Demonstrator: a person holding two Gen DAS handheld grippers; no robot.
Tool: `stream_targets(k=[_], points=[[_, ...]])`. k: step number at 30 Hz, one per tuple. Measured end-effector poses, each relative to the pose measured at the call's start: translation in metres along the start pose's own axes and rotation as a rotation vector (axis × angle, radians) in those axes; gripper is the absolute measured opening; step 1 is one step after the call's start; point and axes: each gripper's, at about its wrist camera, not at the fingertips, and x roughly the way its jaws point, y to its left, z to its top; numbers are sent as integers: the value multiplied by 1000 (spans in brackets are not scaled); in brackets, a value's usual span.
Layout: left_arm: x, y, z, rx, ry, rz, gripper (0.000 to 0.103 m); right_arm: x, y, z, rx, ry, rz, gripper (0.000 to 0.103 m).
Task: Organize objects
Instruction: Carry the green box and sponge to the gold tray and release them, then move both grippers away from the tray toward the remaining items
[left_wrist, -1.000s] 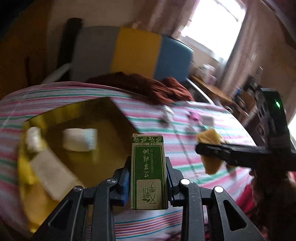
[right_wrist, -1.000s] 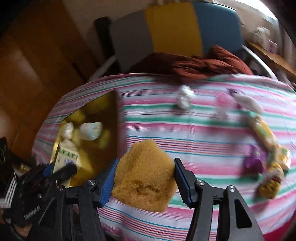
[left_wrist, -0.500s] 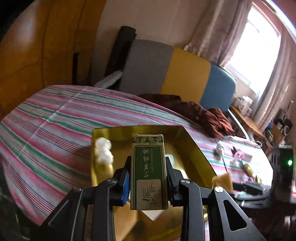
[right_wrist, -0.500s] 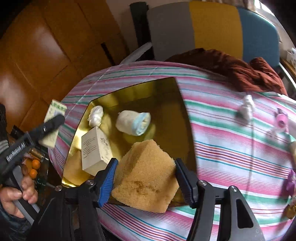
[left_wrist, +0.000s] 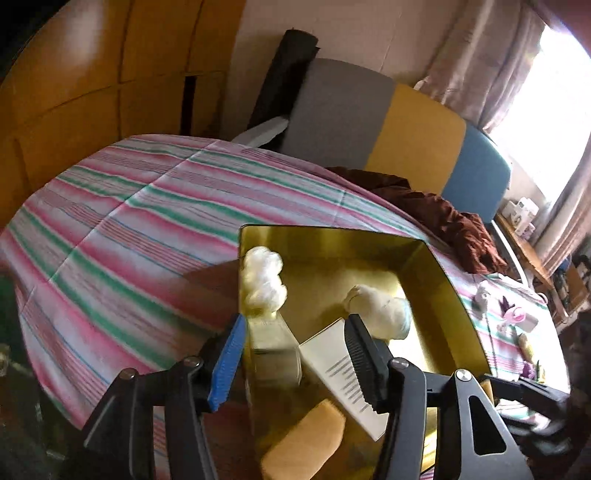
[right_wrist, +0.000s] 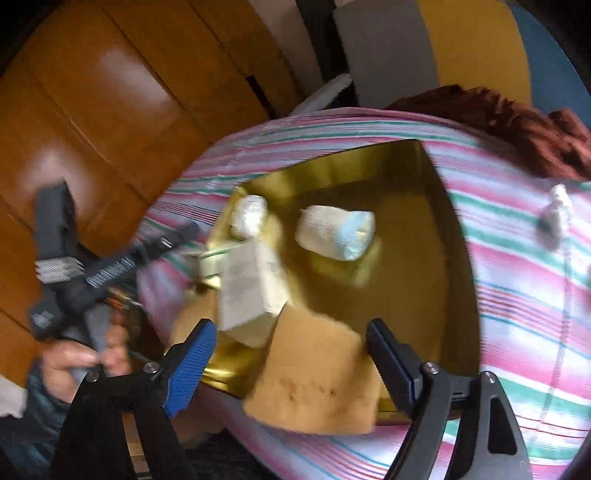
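A gold tray (left_wrist: 332, 236) (right_wrist: 454, 236) sits on the striped tablecloth. It holds a cotton ball (left_wrist: 264, 280) (right_wrist: 249, 216), a rolled white cloth (left_wrist: 380, 310) (right_wrist: 336, 236) and a white box (left_wrist: 340, 369) (right_wrist: 251, 291). My left gripper (left_wrist: 295, 321) hangs over the tray's near left corner with its jaws opening. The green box (left_wrist: 273, 350) (right_wrist: 210, 262) stands blurred between them, free of the pads. My right gripper (right_wrist: 291, 325) hovers at the tray's near edge, jaws opening too. The yellow sponge (right_wrist: 317, 376) (left_wrist: 306, 443) lies loose between its fingers.
The striped cloth (left_wrist: 129, 236) covers a round table. A brown cloth (left_wrist: 443, 218) lies at its far edge before a grey, yellow and blue seat (left_wrist: 413, 136). Small white and pink items (left_wrist: 513, 314) sit right of the tray. A hand (right_wrist: 74, 362) holds the left gripper.
Both grippers moved left over the tray and opened. The green box slipped out of the left one and the sponge out of the right one, both now down in the tray.
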Motion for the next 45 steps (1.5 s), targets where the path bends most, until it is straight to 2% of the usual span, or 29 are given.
stream_targets(k=[3, 7, 10, 14, 17, 23, 30, 35, 45], points=[[-8, 3, -5, 0, -15, 7, 61, -4, -3, 2, 64, -19, 101, 85], [-18, -1, -10, 9, -30, 3, 63, -3, -2, -1, 52, -10, 30, 85], [-24, -7, -10, 9, -38, -1, 69, -3, -2, -7, 45, -4, -9, 85], [-33, -28, -13, 76, -67, 16, 71, -5, 1, -12, 5, -11, -95, 85], [-39, -42, -17, 120, -85, 14, 74, -11, 6, -17, -44, -35, -169, 85], [-44, -64, -27, 166, -79, 1, 74, -21, 11, -21, -91, -78, -263, 85], [-45, -79, -40, 199, -72, 31, 77, -30, 16, -26, -113, -127, -355, 85], [-48, -86, -44, 226, -80, 28, 77, -39, 10, -29, -89, -155, -391, 85], [-51, -104, -48, 298, -85, 1, 77, -51, -17, -39, -18, -156, -436, 85]])
